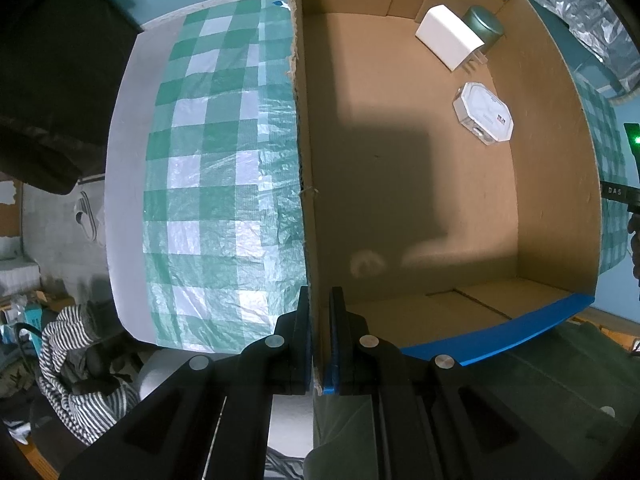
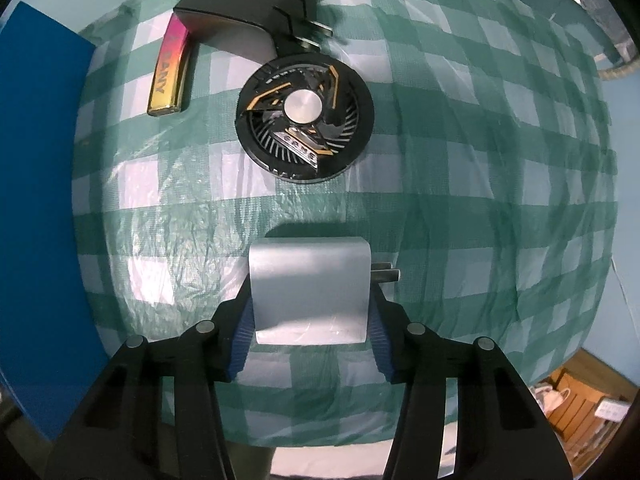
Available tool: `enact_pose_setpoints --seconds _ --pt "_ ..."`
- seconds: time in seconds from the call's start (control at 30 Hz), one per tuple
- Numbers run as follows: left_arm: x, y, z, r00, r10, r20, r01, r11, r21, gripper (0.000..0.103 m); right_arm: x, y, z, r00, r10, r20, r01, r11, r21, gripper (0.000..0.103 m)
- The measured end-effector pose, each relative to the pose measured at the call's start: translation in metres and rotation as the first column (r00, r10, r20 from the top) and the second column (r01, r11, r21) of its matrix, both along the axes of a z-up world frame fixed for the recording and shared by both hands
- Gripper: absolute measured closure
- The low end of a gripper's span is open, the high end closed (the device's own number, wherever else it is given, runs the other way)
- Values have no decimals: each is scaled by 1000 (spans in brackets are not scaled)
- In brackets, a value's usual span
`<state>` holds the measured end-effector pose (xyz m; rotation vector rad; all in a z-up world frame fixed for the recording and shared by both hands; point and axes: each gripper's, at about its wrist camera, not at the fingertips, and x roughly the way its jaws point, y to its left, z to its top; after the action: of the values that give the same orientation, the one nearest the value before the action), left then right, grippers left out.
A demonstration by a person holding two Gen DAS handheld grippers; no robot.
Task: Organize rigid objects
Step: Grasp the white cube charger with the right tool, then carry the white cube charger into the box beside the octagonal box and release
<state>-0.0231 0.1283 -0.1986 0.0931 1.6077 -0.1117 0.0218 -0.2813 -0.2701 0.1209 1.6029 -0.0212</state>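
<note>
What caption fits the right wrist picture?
Right gripper closes around a silver-blue charger on the checked cloth, fan beyond.

Grey-blue plug adapter (image 2: 308, 292) lay flat on checked cloth, prongs pointing right. Round black fan (image 2: 305, 118), iridescent bar (image 2: 169, 74), black-and-white charger (image 2: 256, 8) lay beyond. Cardboard box (image 1: 552, 184) held white adapter (image 1: 448, 36), green tin (image 1: 486, 26), octagonal case (image 1: 484, 114).

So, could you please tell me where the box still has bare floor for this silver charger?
Most of the cardboard box floor is bare: the whole near half, from the wall the left gripper pinches across to the blue edge. Only the far corner is crowded, with a white charger, a round tin and an octagonal case.
</note>
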Motion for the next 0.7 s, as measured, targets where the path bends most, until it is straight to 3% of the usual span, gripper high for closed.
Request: enact_pose_setpoints --seconds 0.23,0.7 --pt "-1 1 0 1000 1 3 -1 1000 -1 96 6 12 23 999 22 25 -22 999 23 53" --pt "-1 0 1 1000 -5 7 4 1000 2 96 24 57 101 985 124 117 -132 989 64 53"
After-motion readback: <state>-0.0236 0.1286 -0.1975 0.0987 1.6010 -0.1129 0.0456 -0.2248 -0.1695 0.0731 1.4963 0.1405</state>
